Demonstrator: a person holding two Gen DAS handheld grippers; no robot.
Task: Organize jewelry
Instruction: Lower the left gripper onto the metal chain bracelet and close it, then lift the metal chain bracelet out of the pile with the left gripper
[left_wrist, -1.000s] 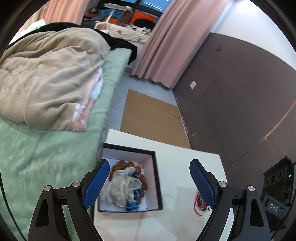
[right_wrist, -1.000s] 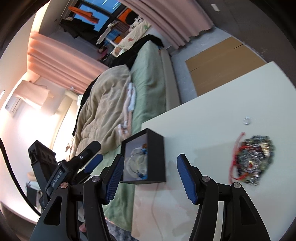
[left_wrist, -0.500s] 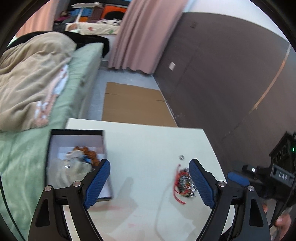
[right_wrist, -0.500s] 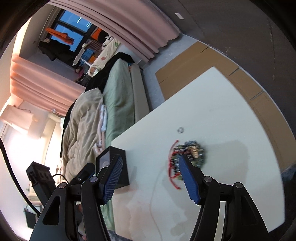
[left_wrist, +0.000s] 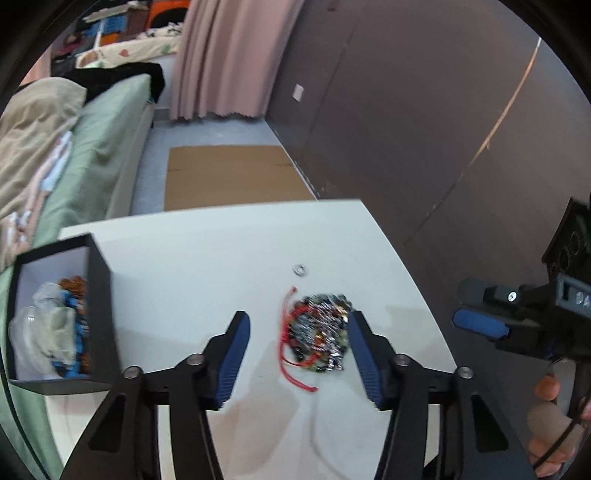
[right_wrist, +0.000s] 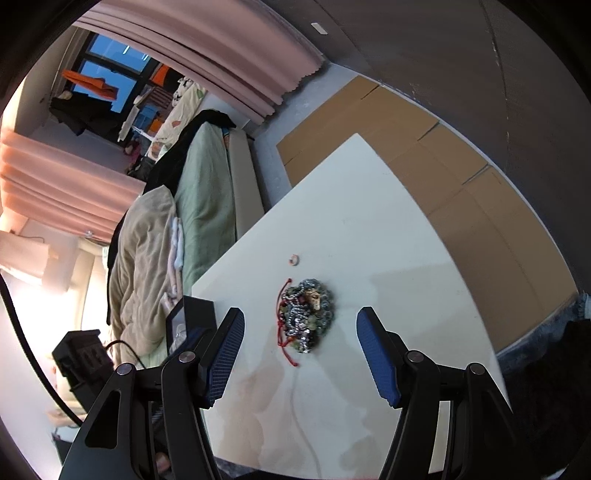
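Observation:
A tangled pile of beaded jewelry (left_wrist: 318, 336) with a red cord lies on the white table (left_wrist: 207, 258), and a small ring (left_wrist: 300, 269) sits just beyond it. My left gripper (left_wrist: 298, 321) hovers over the pile with its jaws closing; the pile shows between the blue fingers, close to the right one, and the pads are not pressing on it. In the right wrist view the same pile (right_wrist: 306, 314) and ring (right_wrist: 294, 260) lie ahead of my right gripper (right_wrist: 300, 317), which is open and holds nothing. A black box (left_wrist: 99, 295) at the left holds beads and a clear pouch.
A bed with green sheet and beige blanket (left_wrist: 44, 147) runs along the table's left side. Flattened cardboard (left_wrist: 229, 173) lies on the floor beyond the table, beside a dark wall (left_wrist: 406, 110). A person's fingers (left_wrist: 546, 410) hold the right gripper's handle.
The left view has swung right, from the black box to the jewelry pile, and its jaws have narrowed. The right gripper has shifted so that the pile now sits centred between its fingers.

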